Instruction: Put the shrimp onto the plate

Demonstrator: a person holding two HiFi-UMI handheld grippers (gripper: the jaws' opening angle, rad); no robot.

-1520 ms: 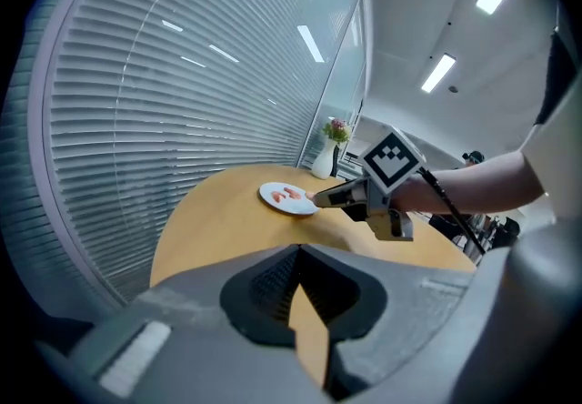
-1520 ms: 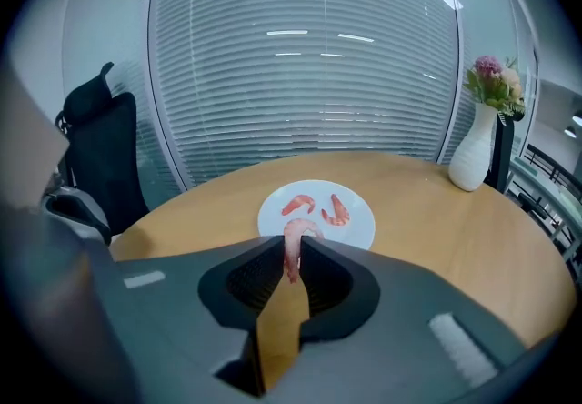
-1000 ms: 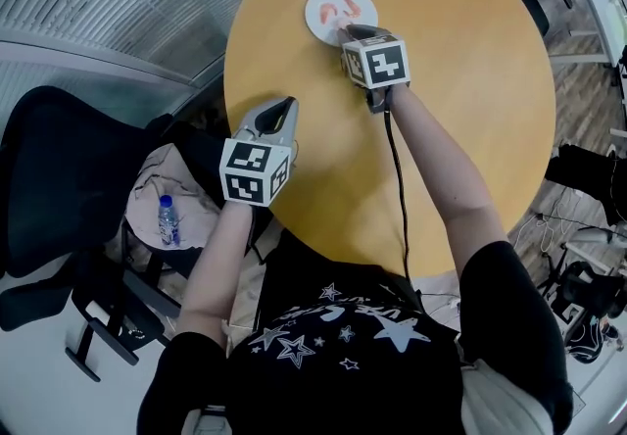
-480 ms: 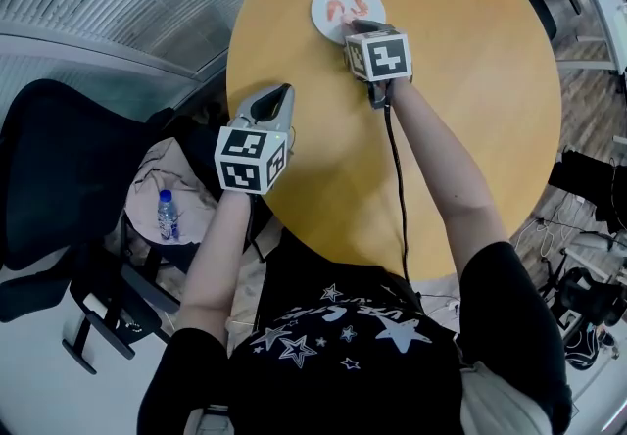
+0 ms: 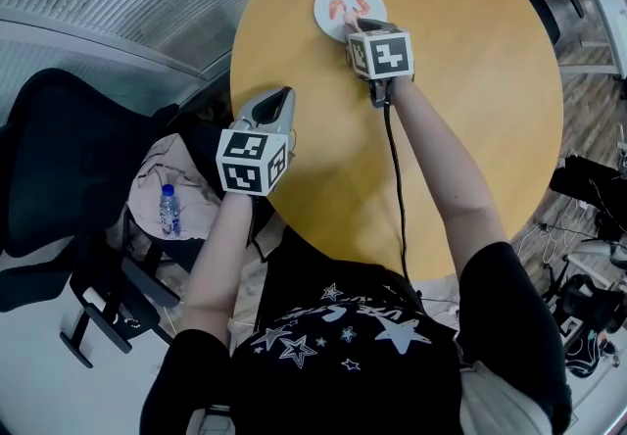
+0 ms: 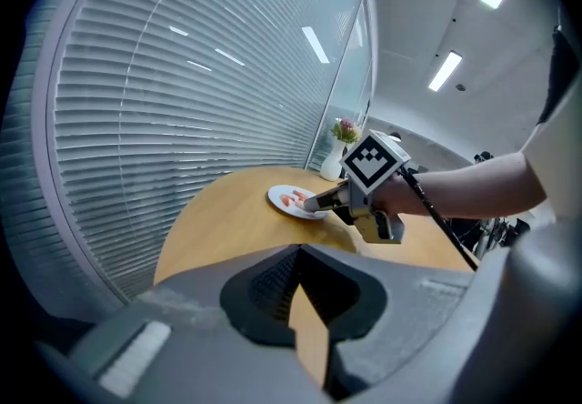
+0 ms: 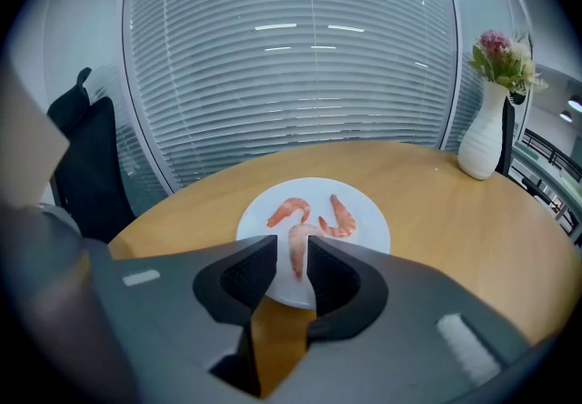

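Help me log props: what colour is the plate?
The plate is white, clearest in the right gripper view.

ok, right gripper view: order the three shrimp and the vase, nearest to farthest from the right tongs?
1. Middle shrimp: between the right tongs, which are opening, on the near side of the plate.
2. Left shrimp and right shrimp: farther back on the plate, too close to call.
3. Vase: far right, across the table.

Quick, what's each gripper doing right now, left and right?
Left gripper: closed, empty.
Right gripper: jaws opening around a pink curled shrimp lying on the round white plate.
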